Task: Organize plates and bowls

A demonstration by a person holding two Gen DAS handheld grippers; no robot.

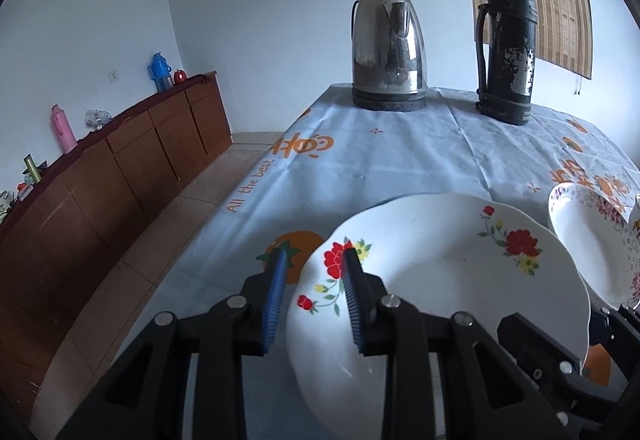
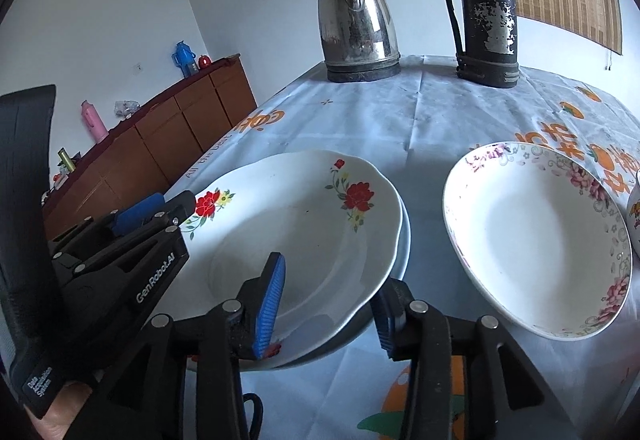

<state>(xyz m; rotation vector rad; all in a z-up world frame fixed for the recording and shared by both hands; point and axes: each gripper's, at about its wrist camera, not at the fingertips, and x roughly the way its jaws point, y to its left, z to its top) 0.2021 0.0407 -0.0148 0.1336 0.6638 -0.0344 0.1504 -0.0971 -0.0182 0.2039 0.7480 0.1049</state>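
Tablecloth [image 2: 400, 120], plate rim [image 2: 372, 296] between right fingers [image 2: 272, 292] (apart).

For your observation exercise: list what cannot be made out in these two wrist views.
- Lower plate, right wrist view: only an edge shows; the red-flowered plate covers it.
- Cup, right wrist view: cut off by the edge.
- Sideboard items, left wrist view: too small.

Left tool [image 1: 314, 294] straddles rim of red-flowered plate [image 1: 440, 280]; kettle [image 1: 388, 52], flask [image 1: 506, 48] behind.
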